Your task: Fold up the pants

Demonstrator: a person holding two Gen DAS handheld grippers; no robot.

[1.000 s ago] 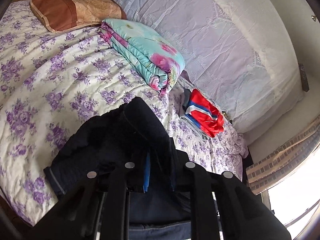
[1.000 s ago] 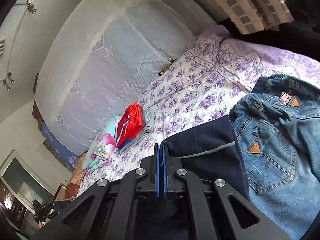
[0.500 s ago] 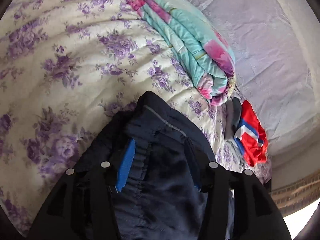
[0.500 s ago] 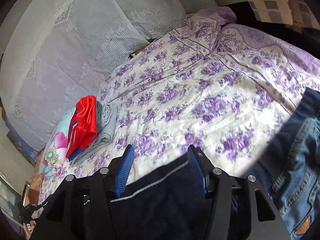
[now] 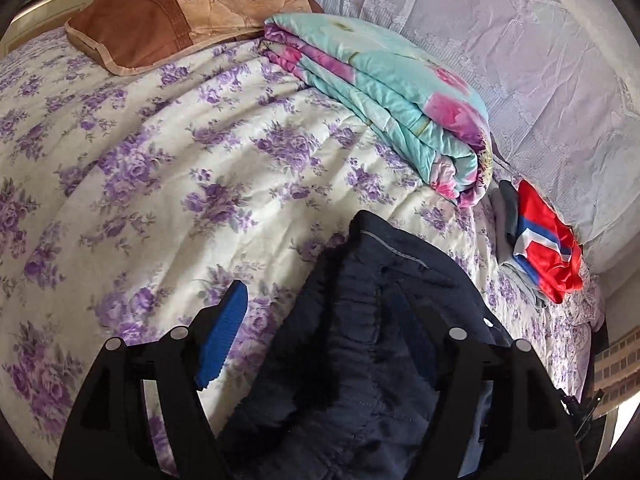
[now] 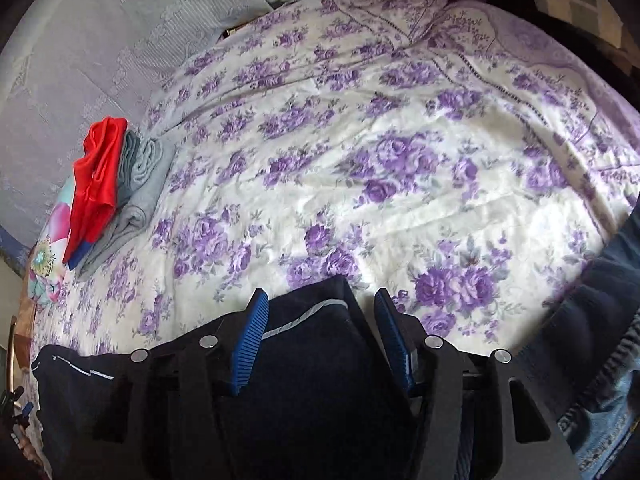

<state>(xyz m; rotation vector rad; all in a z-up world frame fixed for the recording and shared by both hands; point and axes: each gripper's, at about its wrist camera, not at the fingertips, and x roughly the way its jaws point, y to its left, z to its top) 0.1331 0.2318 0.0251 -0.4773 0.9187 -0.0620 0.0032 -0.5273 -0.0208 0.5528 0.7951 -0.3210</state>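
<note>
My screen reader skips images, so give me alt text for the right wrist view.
Dark navy pants lie on a purple-flowered bedspread between the right tool's open blue pads, which do not press on them. Folded red and grey clothes sit far left.

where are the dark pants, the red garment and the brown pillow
dark pants (image 5: 360,340), left wrist view, gathered waistband
red garment (image 5: 548,256), left wrist view, middle of the red fabric
brown pillow (image 5: 160,24), left wrist view, darker brown end
</note>
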